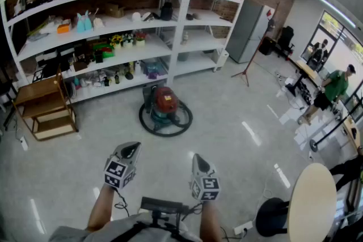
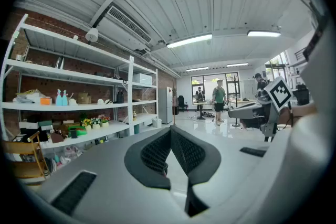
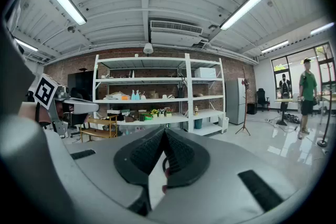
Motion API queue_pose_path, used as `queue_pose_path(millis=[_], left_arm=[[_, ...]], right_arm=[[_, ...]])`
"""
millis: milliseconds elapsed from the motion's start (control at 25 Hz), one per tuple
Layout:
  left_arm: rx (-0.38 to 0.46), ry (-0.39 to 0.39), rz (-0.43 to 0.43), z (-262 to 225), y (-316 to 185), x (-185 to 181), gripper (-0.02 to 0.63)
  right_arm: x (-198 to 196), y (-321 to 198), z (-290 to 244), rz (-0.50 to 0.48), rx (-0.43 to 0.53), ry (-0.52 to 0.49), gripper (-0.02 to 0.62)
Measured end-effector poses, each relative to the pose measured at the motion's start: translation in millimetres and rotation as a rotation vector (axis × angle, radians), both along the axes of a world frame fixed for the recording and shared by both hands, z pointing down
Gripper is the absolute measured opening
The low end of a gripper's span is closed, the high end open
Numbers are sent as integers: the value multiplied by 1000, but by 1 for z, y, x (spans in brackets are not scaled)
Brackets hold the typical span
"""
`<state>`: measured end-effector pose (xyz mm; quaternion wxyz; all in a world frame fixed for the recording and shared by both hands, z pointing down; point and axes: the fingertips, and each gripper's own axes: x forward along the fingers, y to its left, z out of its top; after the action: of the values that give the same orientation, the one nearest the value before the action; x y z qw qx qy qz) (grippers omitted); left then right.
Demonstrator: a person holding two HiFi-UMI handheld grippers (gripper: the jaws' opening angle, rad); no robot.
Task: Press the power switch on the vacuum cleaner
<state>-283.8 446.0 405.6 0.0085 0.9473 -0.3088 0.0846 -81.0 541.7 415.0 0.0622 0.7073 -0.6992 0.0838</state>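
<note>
Glossy grey floor (image 1: 238,122) runs up to white shelving (image 1: 182,20). At the shelving's foot stands the red vacuum cleaner (image 1: 165,105), ringed by its hose, well apart from the left gripper (image 1: 130,149) and right gripper (image 1: 198,160). Both have their jaws pressed together on nothing.

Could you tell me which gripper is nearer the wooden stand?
The left gripper; the wooden stand sits far left by the shelving, the right gripper farther off.
</note>
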Motion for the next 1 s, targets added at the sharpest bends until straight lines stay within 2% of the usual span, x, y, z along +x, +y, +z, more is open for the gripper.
queue_pose_path(millis=[400, 1000], left_arm=[[-3, 1, -6, 2, -5, 7, 6], [0, -13, -27, 10, -15, 40, 6]], right_arm=[[7, -5, -2, -7, 17, -20, 12], [39, -15, 12, -30, 13, -7, 12]])
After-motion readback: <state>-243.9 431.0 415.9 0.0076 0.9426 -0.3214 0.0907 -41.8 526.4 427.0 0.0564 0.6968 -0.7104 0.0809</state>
